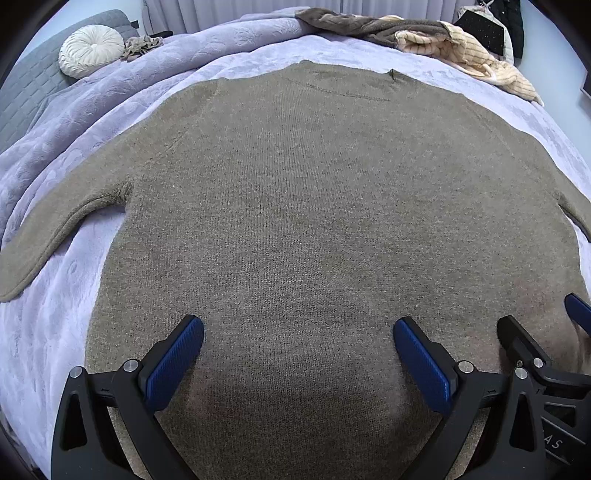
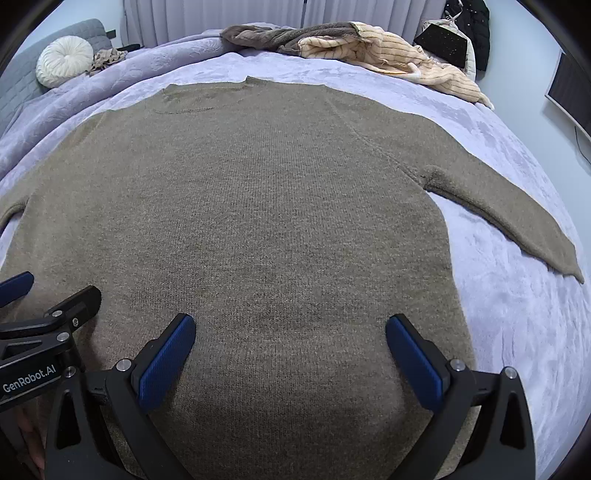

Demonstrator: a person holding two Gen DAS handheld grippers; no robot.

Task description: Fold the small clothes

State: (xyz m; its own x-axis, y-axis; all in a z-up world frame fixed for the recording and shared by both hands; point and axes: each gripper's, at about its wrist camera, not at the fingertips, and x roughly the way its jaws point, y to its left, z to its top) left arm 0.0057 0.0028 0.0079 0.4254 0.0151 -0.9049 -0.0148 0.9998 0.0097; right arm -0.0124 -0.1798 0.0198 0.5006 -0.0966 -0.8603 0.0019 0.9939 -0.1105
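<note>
A brown knit sweater [image 1: 295,206] lies spread flat on a lavender bedspread [image 1: 66,317], collar at the far end and both sleeves stretched out to the sides. It also shows in the right wrist view [image 2: 266,206]. My left gripper [image 1: 298,326] is open and empty above the sweater's lower body. My right gripper [image 2: 290,323] is open and empty just to its right, also above the lower body. The right gripper shows at the right edge of the left wrist view [image 1: 543,317]. The left gripper shows at the left edge of the right wrist view [image 2: 51,288].
A heap of brown and cream striped clothes [image 2: 354,44] lies at the far end of the bed. A round white cushion [image 1: 91,50] sits at the far left by a grey headboard [image 1: 22,92]. Dark garments [image 2: 469,29] hang at the far right. The bed's right edge [image 2: 546,184] drops off.
</note>
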